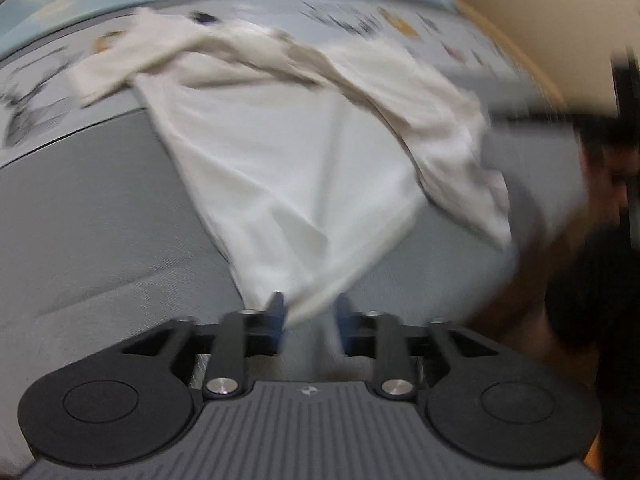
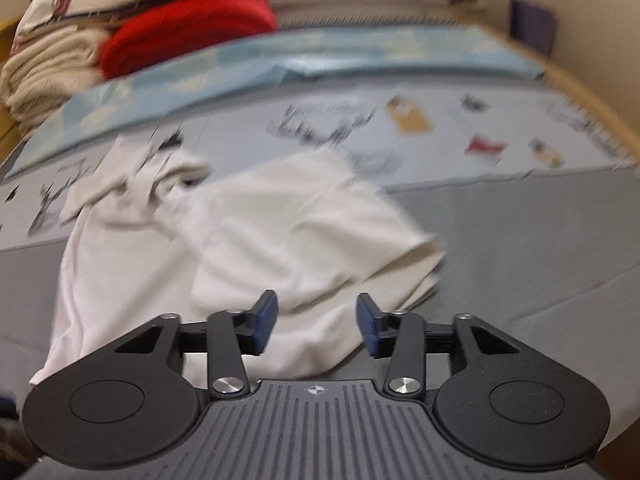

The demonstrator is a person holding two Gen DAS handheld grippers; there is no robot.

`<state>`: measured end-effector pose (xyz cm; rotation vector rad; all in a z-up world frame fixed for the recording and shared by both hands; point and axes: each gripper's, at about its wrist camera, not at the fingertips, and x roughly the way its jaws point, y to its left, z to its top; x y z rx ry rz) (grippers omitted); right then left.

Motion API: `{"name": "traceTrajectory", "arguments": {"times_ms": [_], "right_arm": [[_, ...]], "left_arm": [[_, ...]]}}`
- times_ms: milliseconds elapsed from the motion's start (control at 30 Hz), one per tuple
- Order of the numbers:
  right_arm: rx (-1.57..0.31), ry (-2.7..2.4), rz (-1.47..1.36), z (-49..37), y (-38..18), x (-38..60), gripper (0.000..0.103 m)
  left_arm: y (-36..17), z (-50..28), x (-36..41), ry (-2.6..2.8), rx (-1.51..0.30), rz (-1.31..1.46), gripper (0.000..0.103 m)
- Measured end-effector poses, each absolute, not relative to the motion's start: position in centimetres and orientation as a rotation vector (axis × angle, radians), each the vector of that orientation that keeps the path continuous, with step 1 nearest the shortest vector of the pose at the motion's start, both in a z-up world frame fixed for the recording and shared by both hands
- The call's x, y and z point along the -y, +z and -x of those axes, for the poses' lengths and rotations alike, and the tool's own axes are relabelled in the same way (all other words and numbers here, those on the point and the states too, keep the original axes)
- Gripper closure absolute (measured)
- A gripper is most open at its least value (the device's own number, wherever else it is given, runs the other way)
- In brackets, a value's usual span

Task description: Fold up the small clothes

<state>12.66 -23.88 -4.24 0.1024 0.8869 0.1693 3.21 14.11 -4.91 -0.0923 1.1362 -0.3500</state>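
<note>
A small white garment [image 1: 280, 160] lies rumpled on the grey mat [image 1: 100, 208], with one sleeve flung out at the far left. It narrows to a corner that reaches my left gripper [image 1: 311, 314]. The jaws stand apart; the corner lies by the left fingertip [image 1: 276, 308] and grey mat shows in the gap. In the right wrist view the same garment [image 2: 260, 240] is partly doubled over itself. My right gripper [image 2: 317, 320] hovers open over its near hem, with cloth showing between the blue pads [image 2: 266, 316] and neither pad pressing on it.
A pile of folded clothes, red [image 2: 188, 28] and cream [image 2: 48, 68], stands at the far left. A light blue sheet [image 2: 320, 56] and a printed grey sheet [image 2: 440, 136] lie behind the garment. A person's arm and dark sleeve [image 1: 580, 280] are at the right edge.
</note>
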Motion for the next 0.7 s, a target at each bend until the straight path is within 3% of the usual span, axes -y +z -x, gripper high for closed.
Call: {"name": "traceTrajectory", "arguments": {"times_ms": [67, 167, 333, 367, 400, 467, 600, 700], "right_arm": [[-0.956, 0.223, -0.139, -13.2, -5.2, 23.0, 0.048], [-1.065, 0.31, -0.174, -13.9, -6.7, 21.2, 0.038], [-1.175, 0.35, -0.122, -14.4, -8.9, 17.7, 0.037], [-1.172, 0.345, -0.109, -14.6, -9.0, 17.3, 0.041], [-1.164, 0.339, -0.102, -14.7, -9.1, 17.1, 0.06], [-1.143, 0.306, -0.097, -14.9, -9.1, 17.4, 0.088], [-1.097, 0.254, -0.165, -15.8, -8.0, 20.9, 0.094], [-0.949, 0.113, -0.14, -16.3, -5.9, 24.5, 0.095]], "left_arm": [[-4.7, -4.3, -15.0, -0.282, -1.121, 0.181, 0.054], [-5.4, -7.0, -15.6, -0.185, -1.15, 0.278, 0.053], [-7.2, -10.9, -15.0, -0.022, -1.251, 0.322, 0.05], [-7.7, -11.4, -15.0, -0.003, -1.272, 0.305, 0.05], [-8.0, -11.8, -14.7, 0.002, -1.287, 0.293, 0.05], [-8.8, -12.5, -13.9, 0.004, -1.32, 0.243, 0.05], [-9.6, -12.8, -12.5, -0.029, -1.35, 0.159, 0.053], [-9.8, -13.0, -12.0, -0.044, -1.353, 0.114, 0.077]]}}
